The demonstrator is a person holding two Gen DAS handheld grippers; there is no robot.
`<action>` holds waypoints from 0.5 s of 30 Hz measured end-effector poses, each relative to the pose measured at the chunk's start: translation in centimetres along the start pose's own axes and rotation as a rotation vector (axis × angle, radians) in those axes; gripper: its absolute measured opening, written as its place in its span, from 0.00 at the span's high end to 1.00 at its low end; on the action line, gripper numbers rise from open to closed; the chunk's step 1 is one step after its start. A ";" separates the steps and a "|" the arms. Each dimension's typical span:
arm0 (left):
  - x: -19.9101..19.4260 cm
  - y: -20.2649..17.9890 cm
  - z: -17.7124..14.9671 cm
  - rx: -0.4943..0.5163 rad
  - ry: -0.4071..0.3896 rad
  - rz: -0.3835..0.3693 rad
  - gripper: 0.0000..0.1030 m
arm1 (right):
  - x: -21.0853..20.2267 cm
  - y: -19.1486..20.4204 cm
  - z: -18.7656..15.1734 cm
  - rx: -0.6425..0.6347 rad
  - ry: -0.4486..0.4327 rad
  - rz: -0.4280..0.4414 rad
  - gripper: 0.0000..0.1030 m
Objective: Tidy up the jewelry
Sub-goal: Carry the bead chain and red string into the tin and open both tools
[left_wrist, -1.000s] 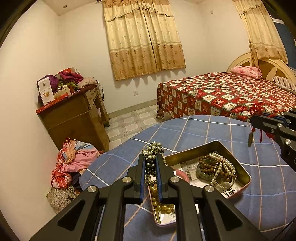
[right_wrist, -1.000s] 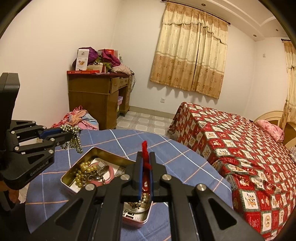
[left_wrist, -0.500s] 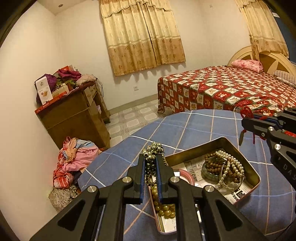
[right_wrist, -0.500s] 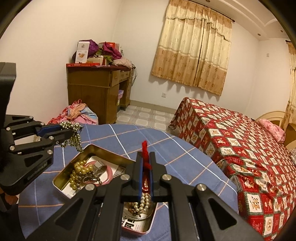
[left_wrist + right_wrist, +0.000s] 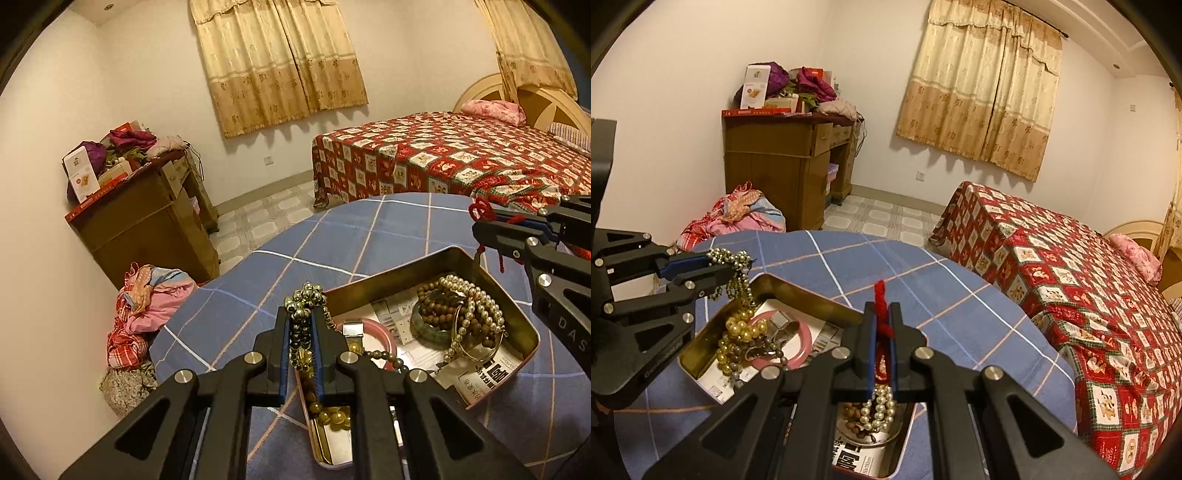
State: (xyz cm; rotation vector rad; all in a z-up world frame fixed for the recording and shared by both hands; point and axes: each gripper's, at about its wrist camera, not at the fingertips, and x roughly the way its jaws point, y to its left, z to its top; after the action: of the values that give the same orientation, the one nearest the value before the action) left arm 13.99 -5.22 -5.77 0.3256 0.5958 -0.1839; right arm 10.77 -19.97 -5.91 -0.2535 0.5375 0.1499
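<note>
The dark bead necklace (image 5: 301, 325) hung pinched in my left claw (image 5: 300, 332), above the near-left corner of the tin (image 5: 388, 275) — its loose end trailing inside. My right claw (image 5: 881, 334) was clenched on a red cord (image 5: 880, 299) over the tin's other end. Compared with a second earlier, both claws had lifted slightly, and more of the pearl strand (image 5: 476, 306) and wooden beads (image 5: 430, 295) showed beneath. I judged both pieces nearly free of the pile — tangling looked possible. The tin sat on the blue checked tabletop (image 5: 332, 236), with the bed (image 5: 461, 155) beyond.
</note>
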 end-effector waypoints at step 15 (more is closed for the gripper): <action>1.6 -0.8 -0.6 0.032 0.043 0.002 0.91 | 1.2 0.9 -0.3 -0.024 0.030 0.001 0.93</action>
State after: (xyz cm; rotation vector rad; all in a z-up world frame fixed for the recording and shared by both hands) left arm 14.79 -5.89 -7.35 0.3622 0.6356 -0.1848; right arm 11.42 -19.14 -6.96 -0.2787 0.5661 0.1539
